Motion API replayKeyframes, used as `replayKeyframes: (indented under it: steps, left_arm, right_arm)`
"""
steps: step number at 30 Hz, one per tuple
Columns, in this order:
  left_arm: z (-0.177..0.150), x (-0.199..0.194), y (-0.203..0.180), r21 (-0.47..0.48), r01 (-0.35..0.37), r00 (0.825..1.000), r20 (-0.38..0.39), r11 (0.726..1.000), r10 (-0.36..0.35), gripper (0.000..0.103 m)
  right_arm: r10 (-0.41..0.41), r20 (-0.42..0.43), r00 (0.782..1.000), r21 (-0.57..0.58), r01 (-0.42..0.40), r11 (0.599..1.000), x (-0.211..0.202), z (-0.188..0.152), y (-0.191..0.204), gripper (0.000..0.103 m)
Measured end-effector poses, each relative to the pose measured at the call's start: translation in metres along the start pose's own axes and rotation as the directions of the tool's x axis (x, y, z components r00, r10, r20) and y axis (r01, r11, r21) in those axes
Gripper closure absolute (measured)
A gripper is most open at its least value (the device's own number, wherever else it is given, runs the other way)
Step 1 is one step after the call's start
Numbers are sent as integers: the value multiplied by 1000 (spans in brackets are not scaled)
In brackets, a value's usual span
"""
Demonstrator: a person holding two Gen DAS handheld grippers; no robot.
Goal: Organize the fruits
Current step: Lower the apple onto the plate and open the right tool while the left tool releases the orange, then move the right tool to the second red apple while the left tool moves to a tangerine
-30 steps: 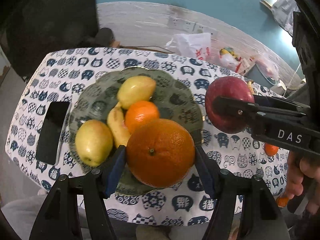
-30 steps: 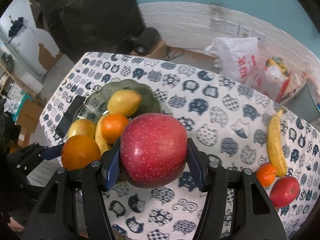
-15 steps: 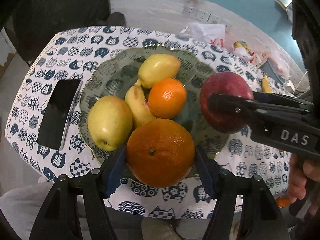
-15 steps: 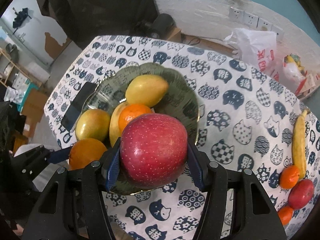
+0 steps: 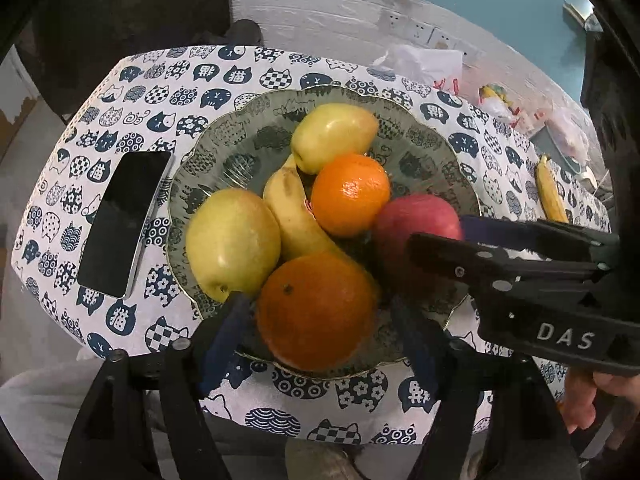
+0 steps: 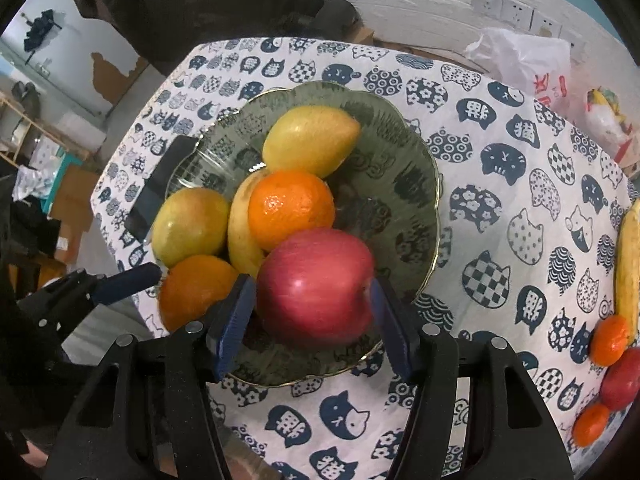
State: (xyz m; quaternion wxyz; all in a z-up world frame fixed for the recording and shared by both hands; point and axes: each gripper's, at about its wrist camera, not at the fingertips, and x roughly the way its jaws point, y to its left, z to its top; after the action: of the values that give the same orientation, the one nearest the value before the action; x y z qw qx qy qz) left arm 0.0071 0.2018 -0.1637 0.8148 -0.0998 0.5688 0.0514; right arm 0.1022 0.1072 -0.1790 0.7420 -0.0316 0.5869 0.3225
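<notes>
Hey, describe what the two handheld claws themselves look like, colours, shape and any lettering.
Both are matte black plastic. The left claw and the right claw each have two angular arms joined with round silver rivets, tipped with blue ribbed pads. The right claw's side carries white raised letters "DAS". No cables or sleeves are visible.

Big orange [image 5: 316,312] and red apple [image 6: 316,284] in green bowl [image 6: 416,184]
</notes>
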Motion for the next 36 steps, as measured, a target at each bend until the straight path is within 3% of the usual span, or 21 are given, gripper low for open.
replayKeyframes:
  steps: [11,21,29,36]
  left_arm:
    - [-5,2,-6,29,-17,1000,-14,999,18,27]
    - [2,-11,-21,38,-7,1000,9,999,7,26]
    - [8,-29,-54,90,-3,999,41,996,-1,22]
    - [7,-44,-94,179,-23,997,78,984,9,16]
  right_arm:
    - [3,-6,1000,32,-3,999,-3,-3,-8,41]
    - [-42,53,998,13,42,999,-38,-9,-12,36]
    - [-171,123,977,4,172,985,-79,-19,-23,22]
    - [-267,160,950,56,261,964,-114,-33,-49,21]
